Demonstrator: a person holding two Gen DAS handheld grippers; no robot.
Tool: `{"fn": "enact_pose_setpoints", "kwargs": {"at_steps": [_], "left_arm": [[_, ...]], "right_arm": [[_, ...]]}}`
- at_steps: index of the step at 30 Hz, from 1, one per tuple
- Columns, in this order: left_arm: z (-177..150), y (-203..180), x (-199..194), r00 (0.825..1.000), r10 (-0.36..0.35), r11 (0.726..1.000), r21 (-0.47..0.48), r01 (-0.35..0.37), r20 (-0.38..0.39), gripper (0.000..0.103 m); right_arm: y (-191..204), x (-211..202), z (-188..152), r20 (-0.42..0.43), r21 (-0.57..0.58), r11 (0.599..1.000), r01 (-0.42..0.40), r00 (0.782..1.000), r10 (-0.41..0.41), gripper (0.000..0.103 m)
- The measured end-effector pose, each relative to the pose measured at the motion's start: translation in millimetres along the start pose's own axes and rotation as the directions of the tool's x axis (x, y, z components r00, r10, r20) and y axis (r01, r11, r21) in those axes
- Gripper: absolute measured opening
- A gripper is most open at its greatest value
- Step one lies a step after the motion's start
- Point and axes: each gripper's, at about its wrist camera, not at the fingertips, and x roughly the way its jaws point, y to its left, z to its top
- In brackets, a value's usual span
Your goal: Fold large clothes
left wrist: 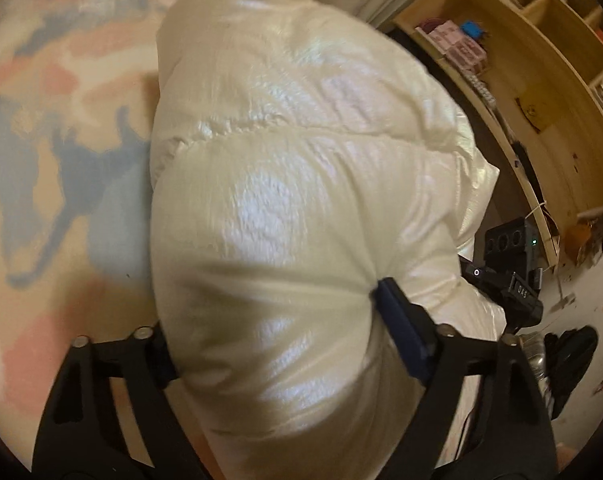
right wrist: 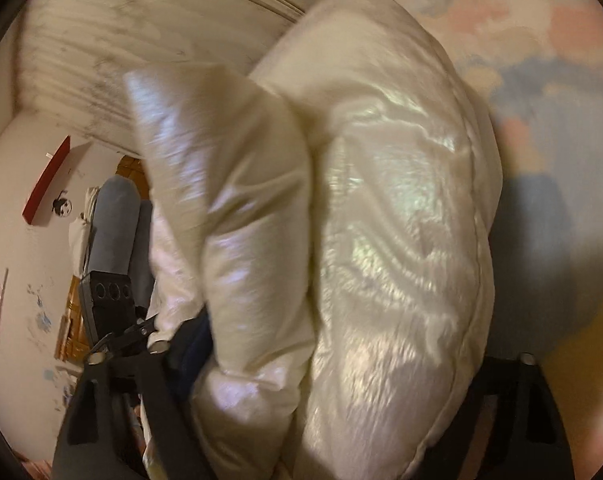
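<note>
A shiny cream-white puffer jacket [left wrist: 285,168] lies bunched on a bed with a pink, blue and cream patterned cover [left wrist: 53,128]. My left gripper [left wrist: 277,332] is closed on a thick puffy fold of the jacket, which bulges between its two fingers. In the right wrist view the jacket [right wrist: 381,208] fills the middle, with a folded part standing up at the left. My right gripper [right wrist: 333,364] holds a thick fold between its fingers too; its fingertips are mostly buried in fabric. The other gripper [right wrist: 109,308] shows at the left of that view.
A wooden shelf unit [left wrist: 541,92] with books and boxes stands to the right of the bed. The right gripper's body [left wrist: 505,276] shows beside the jacket. The patterned cover [right wrist: 549,80] extends to the right. A white wall with a red shelf [right wrist: 45,184] is at left.
</note>
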Motion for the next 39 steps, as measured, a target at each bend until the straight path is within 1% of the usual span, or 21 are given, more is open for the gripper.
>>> {"fn": "enact_pose_setpoints", "kwargs": {"at_steps": [2, 3, 5, 8, 10, 11, 14, 16, 19, 22, 24, 26, 27, 29, 31, 32, 36, 37, 38, 39], "left_arm": [[-0.8, -9.6, -7.6, 0.999, 0.016, 0.999, 0.036, -0.018, 0.030, 0.073], [-1.5, -16.2, -13.3, 0.998, 0.028, 0.998, 0.055, -0.031, 0.053, 0.073], [-1.8, -26.1, -25.6, 0.996, 0.037, 0.996, 0.073, -0.043, 0.084, 0.071], [3.3, -34.8, -50.3, 0.991, 0.039, 0.995, 0.085, -0.050, 0.126, 0.070], [9.2, -34.9, -75.2, 0.987, 0.041, 0.994, 0.093, -0.055, 0.153, 0.070], [10.1, -25.7, -96.6, 0.985, 0.040, 0.994, 0.098, -0.057, 0.168, 0.070], [21.5, -28.0, -152.8, 0.977, 0.048, 0.992, 0.106, -0.072, 0.207, 0.070], [34.8, -21.8, -181.2, 0.971, 0.062, 0.991, 0.105, -0.088, 0.231, 0.070], [64.6, -2.4, -225.2, 0.961, 0.089, 0.988, 0.098, -0.118, 0.261, 0.070], [100.9, 31.3, -271.2, 0.950, 0.131, 0.980, 0.106, -0.167, 0.284, 0.070], [126.1, 61.8, -292.7, 0.945, 0.154, 0.977, 0.098, -0.190, 0.289, 0.070], [157.3, 98.3, -308.0, 0.940, 0.174, 0.974, 0.086, -0.208, 0.294, 0.070], [165.0, 110.5, -312.4, 0.938, 0.181, 0.974, 0.081, -0.213, 0.296, 0.070], [185.0, 152.4, -327.3, 0.932, 0.204, 0.970, 0.070, -0.234, 0.300, 0.070], [203.0, 197.7, -332.2, 0.929, 0.220, 0.967, 0.061, -0.249, 0.297, 0.070], [209.0, 216.4, -335.4, 0.928, 0.228, 0.965, 0.058, -0.256, 0.295, 0.070], [212.1, 296.4, -341.5, 0.928, 0.246, 0.962, 0.049, -0.269, 0.280, 0.070], [216.2, 314.9, -337.6, 0.929, 0.250, 0.961, 0.044, -0.272, 0.274, 0.070], [213.2, 332.5, -331.1, 0.930, 0.253, 0.962, 0.035, -0.272, 0.265, 0.070], [215.2, 342.7, -319.9, 0.932, 0.256, 0.962, 0.025, -0.271, 0.256, 0.070]], "right_arm": [[16.3, -6.0, 7.8, 0.019, -0.034, 0.999, 0.017, 1.000, -0.017, 0.073], [28.3, -6.8, 13.2, 0.028, -0.052, 0.998, 0.029, 0.999, -0.027, 0.071], [44.8, -7.2, 14.6, 0.044, -0.065, 0.997, 0.032, 0.999, -0.029, 0.069], [75.1, -11.0, 21.1, 0.062, -0.086, 0.996, 0.032, 0.998, -0.026, 0.069], [98.0, -10.8, 31.0, 0.074, -0.106, 0.994, 0.026, 0.997, -0.018, 0.069], [109.6, -12.2, 35.9, 0.080, -0.116, 0.993, 0.020, 0.997, -0.011, 0.069], [138.8, -14.0, 42.6, 0.091, -0.147, 0.989, 0.003, 0.996, 0.010, 0.069], [160.2, -6.6, 49.5, 0.096, -0.165, 0.986, -0.009, 0.995, 0.025, 0.069], [190.0, 14.0, 64.6, 0.094, -0.189, 0.981, -0.039, 0.994, 0.058, 0.069], [206.6, 39.4, 77.4, 0.085, -0.206, 0.976, -0.067, 0.993, 0.086, 0.069], [219.9, 38.9, 80.4, 0.075, -0.220, 0.972, -0.085, 0.992, 0.104, 0.069], [224.8, 42.6, 83.0, 0.068, -0.227, 0.969, -0.098, 0.991, 0.116, 0.069], [228.4, 47.8, 86.0, 0.064, -0.230, 0.967, -0.106, 0.990, 0.124, 0.069], [229.9, 55.2, 89.9, 0.059, -0.231, 0.965, -0.120, 0.989, 0.137, 0.069], [224.3, 55.8, 85.4, 0.054, -0.229, 0.965, -0.131, 0.988, 0.147, 0.069], [218.7, 56.2, 77.6, 0.050, -0.225, 0.965, -0.136, 0.987, 0.151, 0.069], [232.2, 135.6, 91.3, 0.032, -0.199, 0.968, -0.151, 0.986, 0.161, 0.069], [235.0, 157.4, 93.9, 0.028, -0.190, 0.970, -0.149, 0.987, 0.157, 0.069], [231.6, 169.2, 90.9, 0.025, -0.183, 0.972, -0.148, 0.988, 0.155, 0.069], [227.8, 184.7, 96.1, 0.018, -0.171, 0.975, -0.142, 0.989, 0.147, 0.069]]}}
